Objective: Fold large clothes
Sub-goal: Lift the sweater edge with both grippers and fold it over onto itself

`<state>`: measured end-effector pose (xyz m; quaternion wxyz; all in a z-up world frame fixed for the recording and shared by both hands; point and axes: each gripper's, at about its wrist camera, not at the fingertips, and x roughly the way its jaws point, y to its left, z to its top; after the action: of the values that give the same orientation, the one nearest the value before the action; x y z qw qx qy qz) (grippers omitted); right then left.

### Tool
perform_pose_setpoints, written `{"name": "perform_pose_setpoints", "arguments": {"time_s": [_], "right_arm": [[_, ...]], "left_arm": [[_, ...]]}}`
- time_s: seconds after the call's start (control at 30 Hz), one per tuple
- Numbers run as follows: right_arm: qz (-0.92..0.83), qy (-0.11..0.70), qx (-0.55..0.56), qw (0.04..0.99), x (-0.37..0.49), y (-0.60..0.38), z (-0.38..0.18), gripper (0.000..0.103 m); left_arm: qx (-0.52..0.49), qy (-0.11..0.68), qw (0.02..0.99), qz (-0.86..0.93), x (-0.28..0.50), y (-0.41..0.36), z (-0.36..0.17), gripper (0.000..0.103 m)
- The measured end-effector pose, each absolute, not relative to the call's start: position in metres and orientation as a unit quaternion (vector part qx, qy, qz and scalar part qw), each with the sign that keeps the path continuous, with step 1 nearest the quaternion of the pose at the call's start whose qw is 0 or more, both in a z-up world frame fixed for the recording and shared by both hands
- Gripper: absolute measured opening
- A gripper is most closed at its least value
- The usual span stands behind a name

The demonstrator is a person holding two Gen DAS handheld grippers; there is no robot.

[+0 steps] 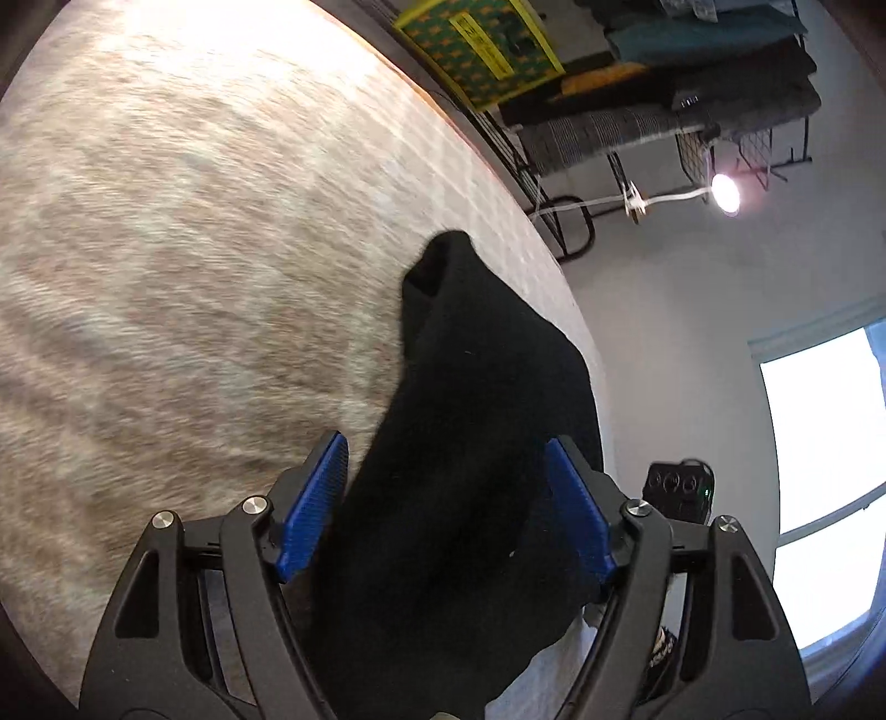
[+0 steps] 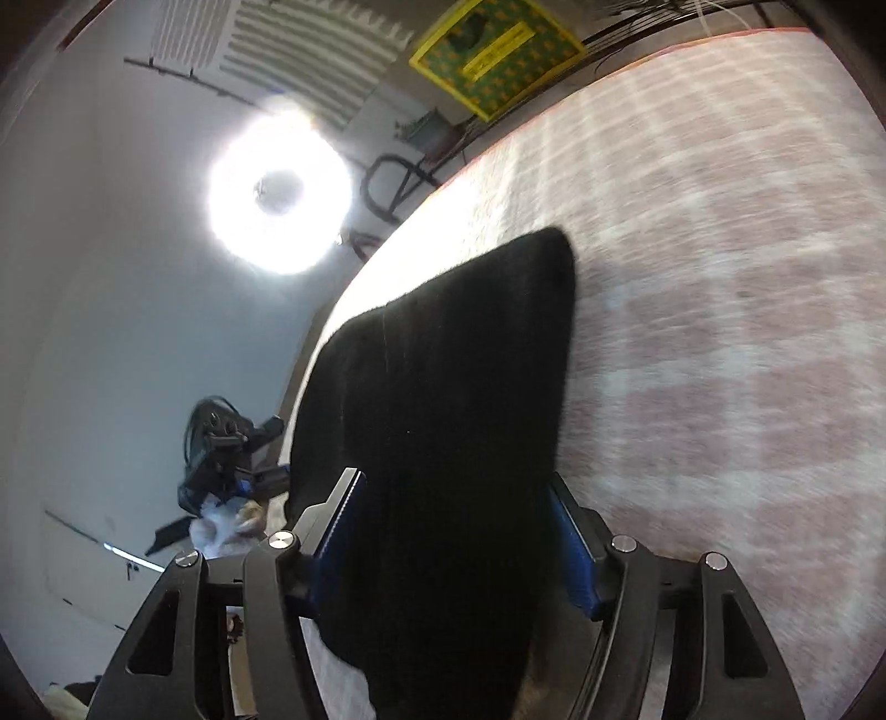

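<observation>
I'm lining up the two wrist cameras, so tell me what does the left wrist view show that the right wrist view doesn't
Only the left wrist view shows the clothes rack stacked with folded garments, a bright window and a small lamp. Only the right wrist view shows the big ring light, the ribbed wall panel and the other gripper off to the side. Both show black fabric running between blue-padded fingers, the pale checked surface beneath, and the green and yellow mat.
</observation>
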<state>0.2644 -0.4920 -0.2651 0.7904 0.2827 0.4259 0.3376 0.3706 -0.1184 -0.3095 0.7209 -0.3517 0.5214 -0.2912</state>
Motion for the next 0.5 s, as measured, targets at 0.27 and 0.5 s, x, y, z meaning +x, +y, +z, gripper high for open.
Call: {"name": "perform_pose_setpoints", "arguments": {"time_s": [0.27, 0.5], "right_arm": [[0.336, 0.431, 0.290, 0.786, 0.266, -0.474, -0.266, 0.052], [0.288, 0.428, 0.228, 0.826, 0.252, -0.460, -0.243, 0.021]], "left_arm": [[-0.291, 0.541, 0.736, -0.284, 0.367, -0.147, -0.299, 0.048], [-0.195, 0.512, 0.796, -0.259, 0.339, -0.168, -0.263, 0.024]]}}
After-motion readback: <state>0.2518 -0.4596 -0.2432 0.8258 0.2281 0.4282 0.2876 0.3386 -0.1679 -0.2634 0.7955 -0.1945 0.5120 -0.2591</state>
